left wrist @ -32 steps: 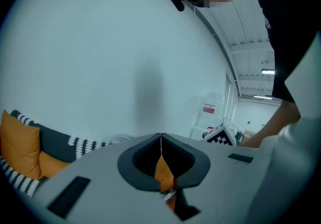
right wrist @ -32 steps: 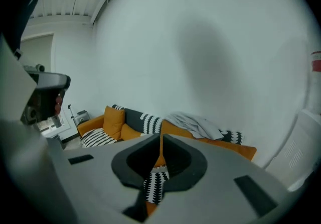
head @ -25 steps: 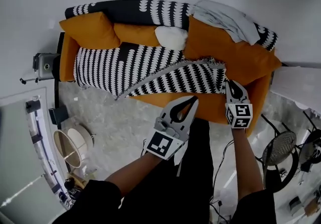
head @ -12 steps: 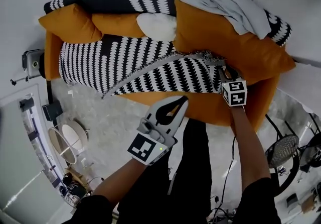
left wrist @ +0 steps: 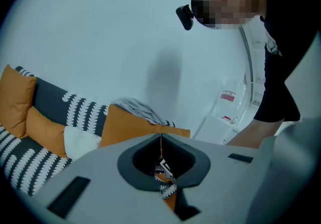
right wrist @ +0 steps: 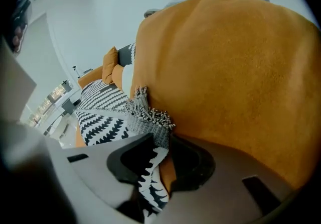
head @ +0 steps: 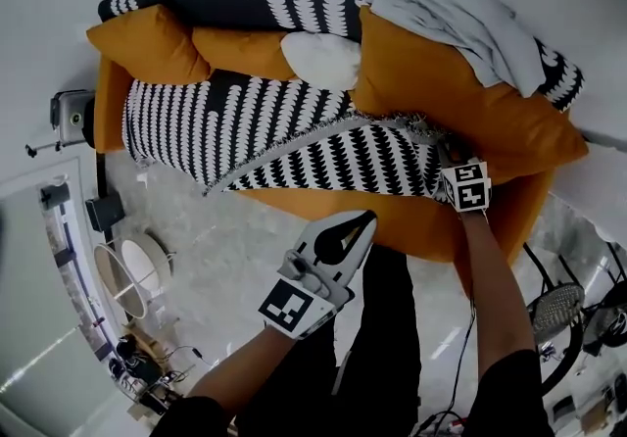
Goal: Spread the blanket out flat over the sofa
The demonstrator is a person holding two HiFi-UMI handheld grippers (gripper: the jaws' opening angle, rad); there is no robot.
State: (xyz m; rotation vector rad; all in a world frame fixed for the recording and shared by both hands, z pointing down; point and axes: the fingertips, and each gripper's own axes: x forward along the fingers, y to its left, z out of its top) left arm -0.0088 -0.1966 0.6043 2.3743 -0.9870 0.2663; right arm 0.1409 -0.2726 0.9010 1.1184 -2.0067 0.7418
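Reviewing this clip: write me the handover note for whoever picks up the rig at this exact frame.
Left hand-held gripper: shut, empty, hanging in front of the sofa.
Right hand-held gripper: shut on the fringed right edge of the blanket, next to the big orange cushion.
Blanket: lies over the left and middle of the seat, with a diagonal fold running across it.
Done: the blanket is on the seat and its edge is gripped.
Left: probably draw the held edge toward the right end, use the free gripper to open the fold, then smooth the blanket flat.

Right tongs (right wrist: 165,143) clamp the blanket (right wrist: 100,122) beside the orange cushion (right wrist: 235,67).
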